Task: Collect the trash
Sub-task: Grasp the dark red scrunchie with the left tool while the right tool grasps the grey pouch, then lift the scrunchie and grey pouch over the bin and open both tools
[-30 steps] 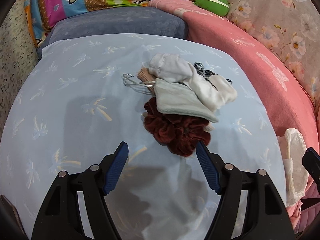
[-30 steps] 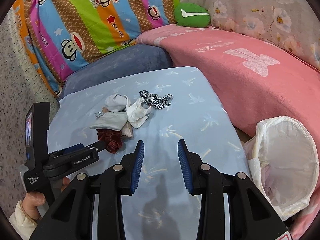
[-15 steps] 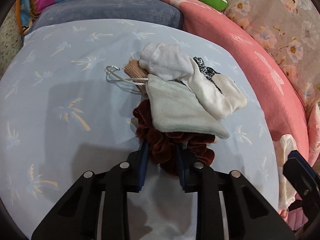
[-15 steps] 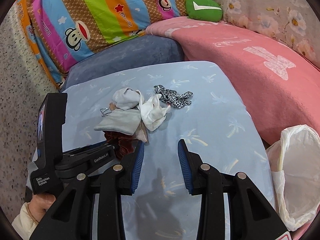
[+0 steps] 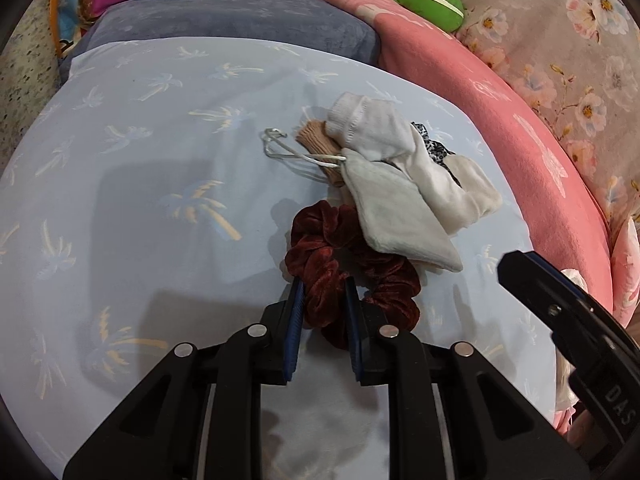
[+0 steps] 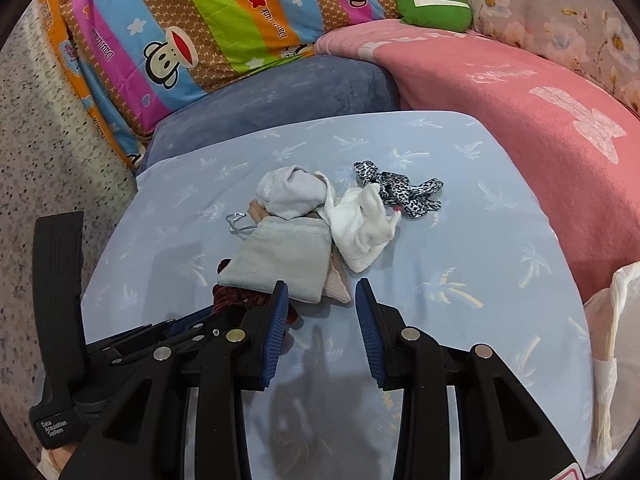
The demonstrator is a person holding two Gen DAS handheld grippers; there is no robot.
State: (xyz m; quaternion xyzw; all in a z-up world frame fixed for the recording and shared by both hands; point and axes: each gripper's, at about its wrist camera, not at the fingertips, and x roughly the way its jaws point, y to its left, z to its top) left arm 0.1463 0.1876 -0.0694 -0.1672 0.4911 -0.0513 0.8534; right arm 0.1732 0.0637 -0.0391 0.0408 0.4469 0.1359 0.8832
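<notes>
The left gripper (image 5: pixel 322 286) is closing, with its blue pads pressing on the dark red scrunchie (image 5: pixel 352 272) at the near end of the little pile in the middle of the blue sheet (image 5: pixel 160 200). The right gripper (image 6: pixel 322 290) is loose and holds nothing. Farther back lie a grey pouch (image 5: pixel 394 216), white socks (image 5: pixel 384 136) and a spotted band (image 6: pixel 404 192), with the white bag (image 6: pixel 612 320) off the sheet's right edge.

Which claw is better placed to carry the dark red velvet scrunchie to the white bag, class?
Left. The left claw is closing on the scrunchie, its pads already pressing on the velvet. The right claw is open over the blue sheet, holding nothing, though nearer the white bag.
</notes>
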